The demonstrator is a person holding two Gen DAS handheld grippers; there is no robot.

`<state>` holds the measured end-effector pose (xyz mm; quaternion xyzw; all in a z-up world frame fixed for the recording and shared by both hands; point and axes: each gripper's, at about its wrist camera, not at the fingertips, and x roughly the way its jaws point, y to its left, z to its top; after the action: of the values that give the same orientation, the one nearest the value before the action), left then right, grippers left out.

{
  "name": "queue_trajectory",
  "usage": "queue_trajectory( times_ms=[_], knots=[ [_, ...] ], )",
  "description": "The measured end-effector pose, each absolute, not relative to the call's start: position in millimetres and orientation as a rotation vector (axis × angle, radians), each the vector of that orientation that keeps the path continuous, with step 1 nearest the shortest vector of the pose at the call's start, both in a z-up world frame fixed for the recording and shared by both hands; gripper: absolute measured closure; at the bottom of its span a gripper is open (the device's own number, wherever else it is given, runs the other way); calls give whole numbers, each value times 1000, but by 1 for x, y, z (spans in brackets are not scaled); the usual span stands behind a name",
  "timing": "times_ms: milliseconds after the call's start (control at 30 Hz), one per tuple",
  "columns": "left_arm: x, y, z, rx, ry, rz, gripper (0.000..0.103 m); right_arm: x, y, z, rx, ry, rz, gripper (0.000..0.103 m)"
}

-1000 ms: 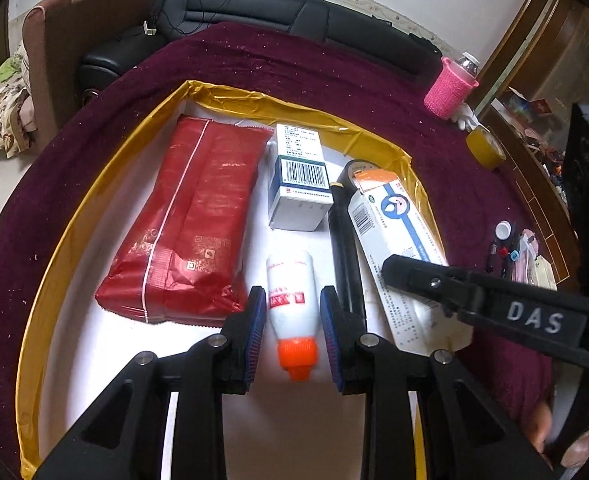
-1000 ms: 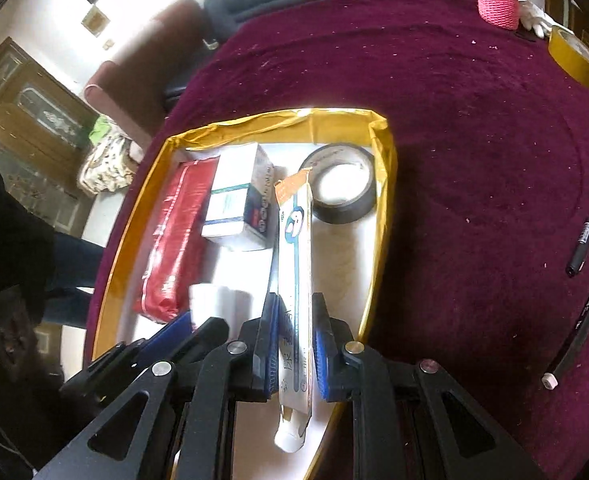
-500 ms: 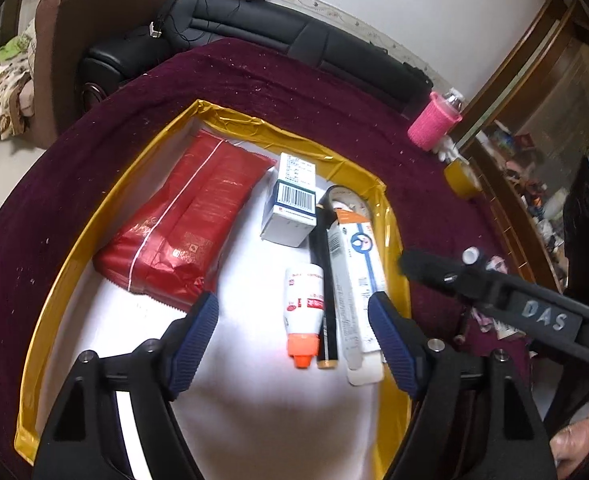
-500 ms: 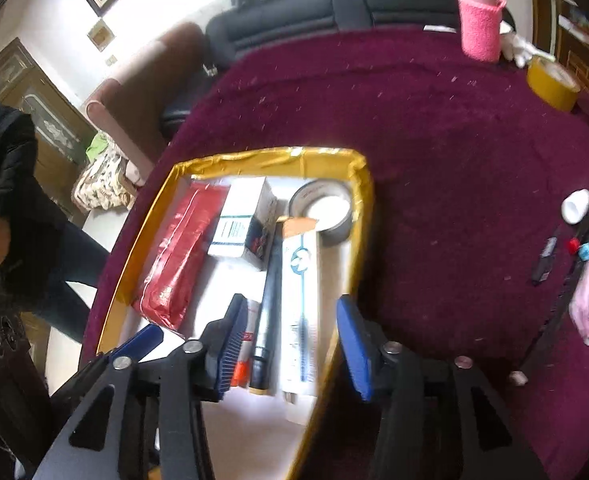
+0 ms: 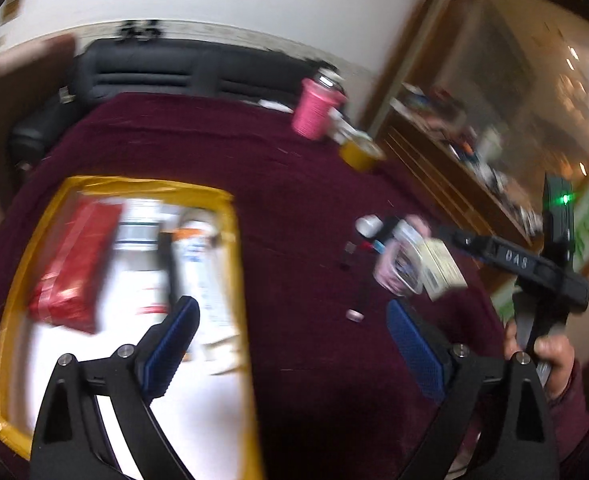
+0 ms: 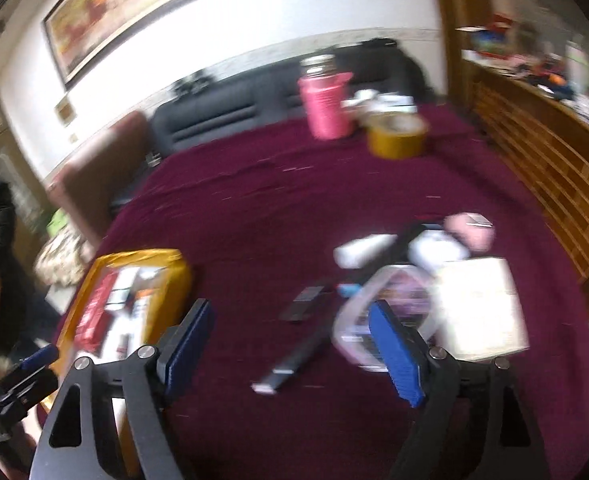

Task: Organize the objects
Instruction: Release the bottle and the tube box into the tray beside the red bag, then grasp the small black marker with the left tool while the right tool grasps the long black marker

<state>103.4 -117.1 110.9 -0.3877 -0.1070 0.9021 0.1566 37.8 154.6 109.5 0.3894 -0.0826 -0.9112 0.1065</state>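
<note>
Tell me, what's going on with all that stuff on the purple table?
A person is tidying up with two hand-held grabbers. The yellow-edged tray already holds a red packet and some boxes. Both the left grabber and the right grabber are open and empty, pointed toward the loose pile of small things on the tablecloth. The picture is blurry.

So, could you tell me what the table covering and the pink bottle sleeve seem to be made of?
Table covering: seemingly a matte, deep maroon fabric, velvety, flecked with pale lint. Pink bottle sleeve: probably knitted yarn or a similar textile; faint ribbing shows, though motion blur leaves it uncertain.
</note>
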Motion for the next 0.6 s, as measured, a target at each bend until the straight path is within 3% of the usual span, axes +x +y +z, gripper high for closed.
queue_trajectory(
  times_ms=[433, 467, 600],
  knots=[
    [16, 2, 59, -1242, 52, 2504, 10, 33, 258, 60, 1246, -415, -2706, 18],
    [8, 6, 55, -1246, 80, 2496, 12, 33, 260, 59, 1243, -416, -2704, 18],
    [-25, 19, 40, -1271, 158, 2467, 36, 28, 263, 52, 1239, -411, -2671, 18]
  ],
)
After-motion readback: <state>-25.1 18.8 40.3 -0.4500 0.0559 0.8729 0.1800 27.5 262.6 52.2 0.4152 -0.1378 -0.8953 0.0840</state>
